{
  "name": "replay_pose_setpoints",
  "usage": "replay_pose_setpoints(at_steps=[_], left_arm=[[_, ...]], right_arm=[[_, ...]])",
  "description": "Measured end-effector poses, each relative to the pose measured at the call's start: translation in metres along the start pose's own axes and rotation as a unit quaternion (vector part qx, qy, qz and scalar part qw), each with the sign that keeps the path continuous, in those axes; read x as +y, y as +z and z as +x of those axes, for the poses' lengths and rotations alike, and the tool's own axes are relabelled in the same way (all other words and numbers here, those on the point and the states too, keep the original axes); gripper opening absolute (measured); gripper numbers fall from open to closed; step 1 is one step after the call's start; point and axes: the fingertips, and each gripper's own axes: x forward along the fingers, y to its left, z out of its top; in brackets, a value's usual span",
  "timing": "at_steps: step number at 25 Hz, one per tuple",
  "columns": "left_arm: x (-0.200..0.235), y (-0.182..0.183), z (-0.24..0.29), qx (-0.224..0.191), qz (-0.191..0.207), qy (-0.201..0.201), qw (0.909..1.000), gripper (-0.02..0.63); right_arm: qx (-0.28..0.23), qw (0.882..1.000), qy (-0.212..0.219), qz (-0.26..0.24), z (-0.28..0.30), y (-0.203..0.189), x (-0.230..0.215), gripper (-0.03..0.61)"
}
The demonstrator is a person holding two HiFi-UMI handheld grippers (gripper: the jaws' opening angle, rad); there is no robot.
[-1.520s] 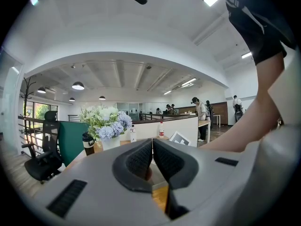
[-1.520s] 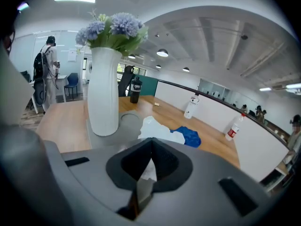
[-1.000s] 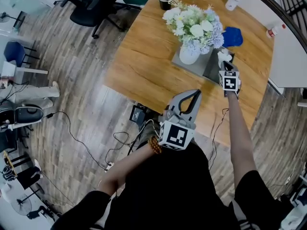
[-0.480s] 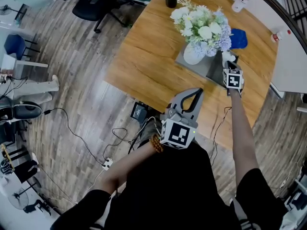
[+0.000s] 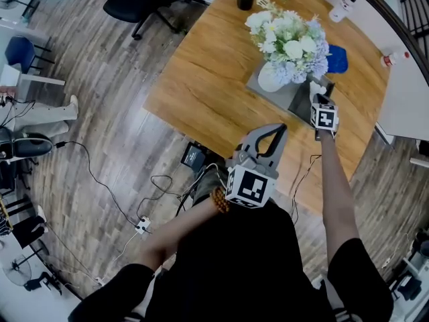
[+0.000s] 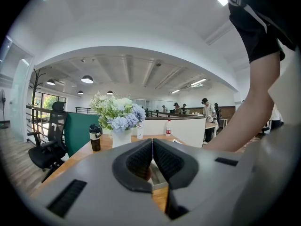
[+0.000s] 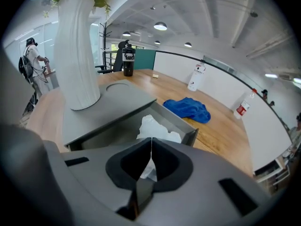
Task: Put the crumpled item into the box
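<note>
Right arm stretched out across the worktop [image 5: 214, 79], and the right tongs [image 7: 151, 147] are pinched tight on the crumpled item [image 7: 157, 128]. It's a white wad, caught between the two pads with its loose top standing up just past the tips. So the thing we care about is off the wood and in the air, in the right-hand grip.

And look where it hangs: right at the open grey box [image 7: 190, 134]. From the right gripper view the wad sits in front of the box's hollow, with the far rim just beyond it. Whether it is over the rim or already dipping inside, I can't say from here. The box runs long from the near left to the far right, alongside the grey slab [image 7: 117, 102] that carries the white vase [image 7: 77, 55]. The vase is close on the left and a blue cloth [image 7: 188, 108] lies beyond the box on the right.

The left tongs [image 6: 152, 147] are pressed together with nothing between them, held back near the person's body, well apart from the box. This is the right hand's job, I'd say: the opening lies just ahead and below, so a short drop and a release should do it.
</note>
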Motion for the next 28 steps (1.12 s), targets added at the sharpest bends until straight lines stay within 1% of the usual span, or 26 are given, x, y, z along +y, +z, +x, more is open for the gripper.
replay_pose_setpoints(at_steps=[1, 3, 7, 10, 14, 19, 24, 28], left_arm=[[-0.001, 0.0, 0.001, -0.001, -0.001, 0.0, 1.0, 0.023], [-0.003, -0.001, 0.002, -0.002, -0.002, 0.0, 1.0, 0.023], [-0.006, 0.0, 0.006, -0.007, -0.003, 0.0, 1.0, 0.023], [-0.009, 0.003, 0.011, -0.012, -0.001, -0.001, 0.9999, 0.023], [-0.017, 0.008, 0.016, -0.019, 0.001, -0.004, 0.9998, 0.023], [-0.031, 0.012, 0.023, -0.026, 0.002, -0.01, 0.9996, 0.023], [-0.045, 0.021, 0.03, -0.033, 0.012, -0.022, 0.9991, 0.023], [-0.056, 0.033, 0.034, -0.045, 0.022, -0.029, 0.9983, 0.023]], right_arm=[[0.0, 1.0, -0.001, -0.003, 0.0, 0.001, -0.001, 0.012], [0.0, 1.0, -0.003, 0.0, -0.002, 0.002, -0.003, 0.043], [-0.009, 1.0, -0.009, 0.022, -0.014, 0.008, -0.009, 0.054], [-0.034, 0.998, -0.015, 0.045, -0.032, 0.024, -0.01, 0.055], [-0.066, 0.997, -0.015, 0.044, -0.047, 0.035, -0.013, 0.057], [-0.107, 0.993, -0.029, 0.041, -0.076, 0.056, -0.023, 0.057], [-0.153, 0.987, -0.044, 0.036, -0.109, 0.082, -0.023, 0.057], [-0.195, 0.978, -0.056, 0.043, -0.144, 0.104, -0.027, 0.057]])
